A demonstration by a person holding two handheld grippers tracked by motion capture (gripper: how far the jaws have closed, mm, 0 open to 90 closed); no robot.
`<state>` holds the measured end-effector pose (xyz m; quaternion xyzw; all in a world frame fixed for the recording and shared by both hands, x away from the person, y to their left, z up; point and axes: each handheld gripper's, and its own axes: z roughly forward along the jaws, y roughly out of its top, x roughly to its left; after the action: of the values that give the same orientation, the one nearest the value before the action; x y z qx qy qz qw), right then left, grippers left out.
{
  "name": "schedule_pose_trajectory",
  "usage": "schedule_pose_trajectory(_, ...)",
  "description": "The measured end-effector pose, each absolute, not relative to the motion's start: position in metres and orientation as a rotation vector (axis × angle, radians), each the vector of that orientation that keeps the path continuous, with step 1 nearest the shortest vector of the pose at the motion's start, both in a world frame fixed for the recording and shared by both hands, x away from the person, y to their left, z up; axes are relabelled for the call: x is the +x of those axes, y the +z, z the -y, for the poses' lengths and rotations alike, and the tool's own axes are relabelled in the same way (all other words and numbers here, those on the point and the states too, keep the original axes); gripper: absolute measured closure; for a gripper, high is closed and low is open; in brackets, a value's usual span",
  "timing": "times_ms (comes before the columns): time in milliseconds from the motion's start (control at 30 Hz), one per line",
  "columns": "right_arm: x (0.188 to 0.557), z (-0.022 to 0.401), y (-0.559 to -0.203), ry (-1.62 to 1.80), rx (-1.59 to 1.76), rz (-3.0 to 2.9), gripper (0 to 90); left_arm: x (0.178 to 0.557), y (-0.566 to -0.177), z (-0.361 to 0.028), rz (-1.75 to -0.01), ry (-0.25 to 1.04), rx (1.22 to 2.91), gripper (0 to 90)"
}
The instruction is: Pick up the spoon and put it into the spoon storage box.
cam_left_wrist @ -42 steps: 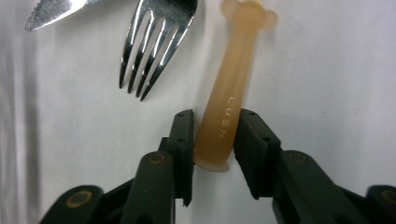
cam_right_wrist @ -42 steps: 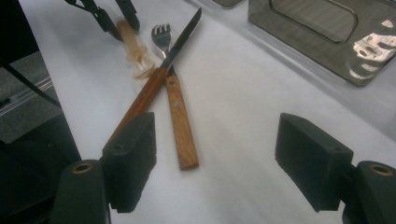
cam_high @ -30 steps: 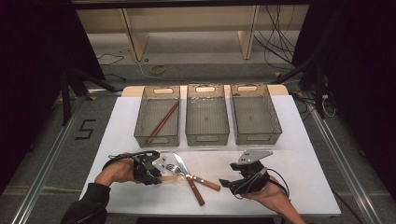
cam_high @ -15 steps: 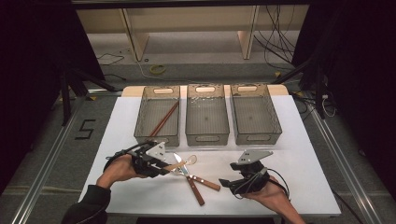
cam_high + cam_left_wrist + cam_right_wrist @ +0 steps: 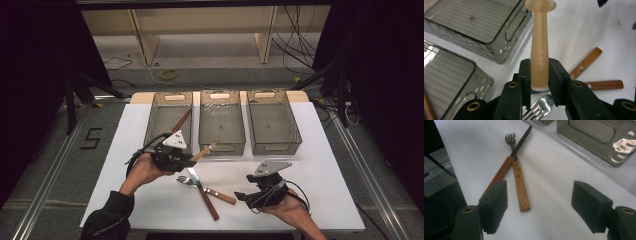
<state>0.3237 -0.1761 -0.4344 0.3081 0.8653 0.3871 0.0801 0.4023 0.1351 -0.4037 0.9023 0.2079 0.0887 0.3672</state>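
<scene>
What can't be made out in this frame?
- Held utensil: the left gripper view's top edge cuts off its far end; type unclear.
- Fork: the left gripper covers its handle there.
- Item in the left bin: in the high view, too small to identify.

A pale, frosted amber plastic utensil handle (image 5: 539, 53), round and slightly tapered, is clamped near its lower end between two black fingers (image 5: 524, 75). Faint raised letters run along its side. Its far end flares into a small knobbed head that points out toward the near wall of the middle one of three clear grey plastic trays (image 5: 221, 120). Seen from above, the handle (image 5: 202, 152) is held clear of the white worktop (image 5: 325, 170), slanting up to the right, just short of that tray's near edge, left of the worktop's centre.
</scene>
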Motion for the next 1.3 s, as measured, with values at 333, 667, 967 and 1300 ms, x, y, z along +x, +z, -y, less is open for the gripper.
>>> schedule_pose_trajectory(333, 0.323, 0.176, -0.435, 1.154, 0.917, -2.589, 30.0, 0.415, -0.397, -0.126, -0.583, 0.236, 2.27, 73.0)
schedule_pose_trajectory(667, 0.323, 0.176, -0.435, 1.155, 0.917, -2.587, 30.0, 0.429, -0.388, -0.116, -0.635, 0.261, 2.207, 72.9)
schedule_pose_trajectory(967, 0.323, 0.176, -0.435, 1.152, 0.922, -2.592, 30.0, 0.449, -0.379, -0.1, -0.677, 0.274, 2.173, 72.9)
schedule_pose_trajectory(1300, 0.323, 0.176, -0.435, 1.158, 0.918, -2.589, 30.0, 0.466, -0.376, -0.09, -0.725, 0.277, 2.159, 73.0)
